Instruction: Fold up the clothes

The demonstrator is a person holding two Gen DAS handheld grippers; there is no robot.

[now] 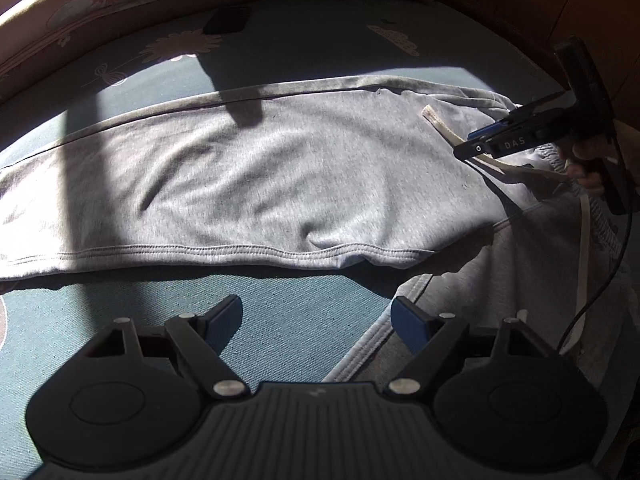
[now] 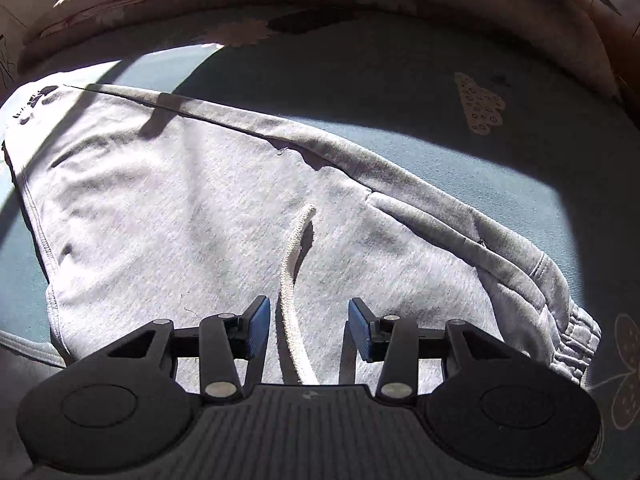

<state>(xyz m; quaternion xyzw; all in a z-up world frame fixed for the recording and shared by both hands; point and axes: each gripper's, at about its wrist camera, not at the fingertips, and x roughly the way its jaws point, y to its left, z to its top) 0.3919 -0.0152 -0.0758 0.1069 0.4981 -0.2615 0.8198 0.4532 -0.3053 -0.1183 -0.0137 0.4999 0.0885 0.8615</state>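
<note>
Teal bedsheet (image 1: 280,332) bears grey sweatpants (image 1: 248,184), drawcord (image 2: 294,300) between parted jaws.

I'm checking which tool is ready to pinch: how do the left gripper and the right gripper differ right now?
The left gripper has its jaws spread wide; the right gripper has them much narrower, though still apart. The left gripper hangs over bare teal bedsheet by the grey sweatpants; the right gripper is over the sweatpants' waist. Nothing lies between the left gripper's jaws; the white drawstring runs between the right gripper's, ungripped. Both have blue pads and point down.
</note>
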